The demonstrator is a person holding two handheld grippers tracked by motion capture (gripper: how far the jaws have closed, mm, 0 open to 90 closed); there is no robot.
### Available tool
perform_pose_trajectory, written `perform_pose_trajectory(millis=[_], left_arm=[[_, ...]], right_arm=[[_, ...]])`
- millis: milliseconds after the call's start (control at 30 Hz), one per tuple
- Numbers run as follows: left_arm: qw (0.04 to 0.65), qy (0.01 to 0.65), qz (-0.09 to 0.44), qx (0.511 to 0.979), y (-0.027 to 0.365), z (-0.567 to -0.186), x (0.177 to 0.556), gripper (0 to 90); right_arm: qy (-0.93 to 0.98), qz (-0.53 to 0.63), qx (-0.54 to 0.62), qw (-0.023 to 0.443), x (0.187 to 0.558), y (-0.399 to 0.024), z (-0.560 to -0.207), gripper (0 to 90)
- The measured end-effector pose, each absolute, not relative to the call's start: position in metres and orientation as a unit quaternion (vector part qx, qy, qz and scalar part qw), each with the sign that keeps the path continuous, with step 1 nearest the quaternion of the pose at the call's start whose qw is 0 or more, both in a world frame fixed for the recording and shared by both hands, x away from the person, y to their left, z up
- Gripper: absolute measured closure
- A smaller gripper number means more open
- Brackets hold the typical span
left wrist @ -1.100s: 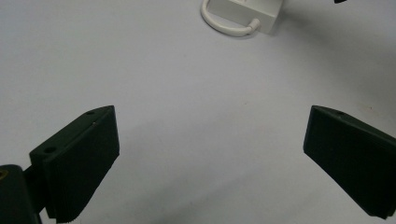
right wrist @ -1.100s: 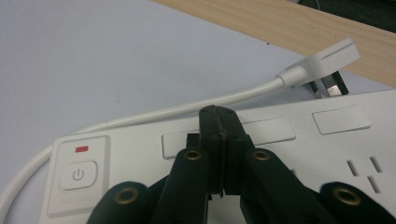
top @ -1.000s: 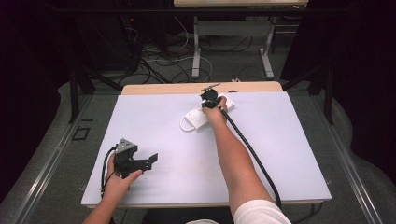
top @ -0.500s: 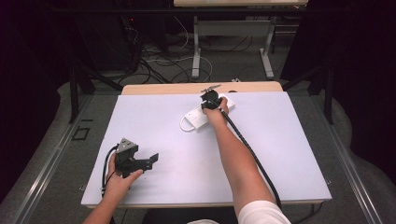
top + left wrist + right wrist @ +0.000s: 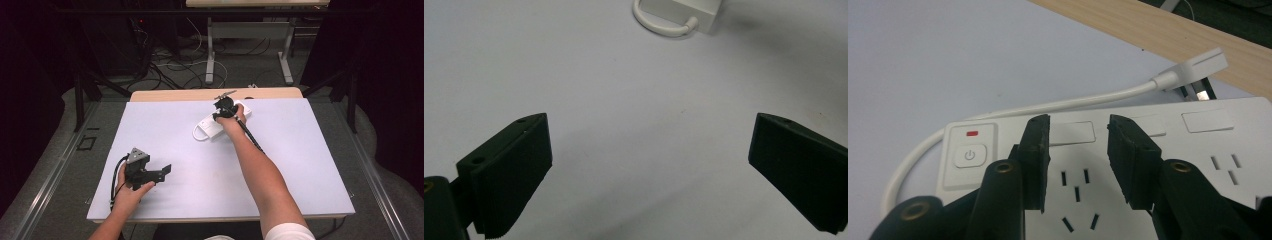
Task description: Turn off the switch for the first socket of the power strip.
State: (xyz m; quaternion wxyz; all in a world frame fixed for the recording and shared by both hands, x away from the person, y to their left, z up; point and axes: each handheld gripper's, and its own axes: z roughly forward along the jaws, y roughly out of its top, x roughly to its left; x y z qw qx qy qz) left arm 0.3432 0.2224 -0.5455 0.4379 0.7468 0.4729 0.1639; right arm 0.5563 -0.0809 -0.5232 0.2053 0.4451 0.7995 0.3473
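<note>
A white power strip (image 5: 214, 126) lies flat at the far middle of the white table, its cord (image 5: 1073, 102) looping round to a white plug (image 5: 1198, 67). My right gripper (image 5: 226, 107) hovers right over the strip. Its jaws stand a little apart with nothing between them (image 5: 1078, 125), above a socket beside the power button (image 5: 969, 154). My left gripper (image 5: 162, 170) rests near the table's front left, held in a hand, open wide (image 5: 646, 135) over bare table. The strip's end (image 5: 684, 10) shows far ahead of it.
The white table top (image 5: 300, 165) sits on a wooden board whose strip shows along the far edge (image 5: 175, 95). Beyond the table stand desk legs and loose cables on the floor (image 5: 170, 65). A black cable trails along the right forearm (image 5: 250, 137).
The right gripper has shifted only slightly over the power strip. The left gripper has stayed where it was.
</note>
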Motion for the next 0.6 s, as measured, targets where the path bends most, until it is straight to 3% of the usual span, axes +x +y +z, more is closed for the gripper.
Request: perform_pose_trajectory(millis=[433,600], left_arm=[[0.438,0.473,0.165,0.747,0.222,-0.545,0.343,3.7],[0.437,0.474,0.165,0.747,0.222,-0.546,0.344,3.7]], right_arm=[[0.804,0.352,0.434,0.205,0.540,-0.086,-0.516,50.8],[0.808,0.346,0.434,0.196,0.533,-0.088,-0.511,41.8]])
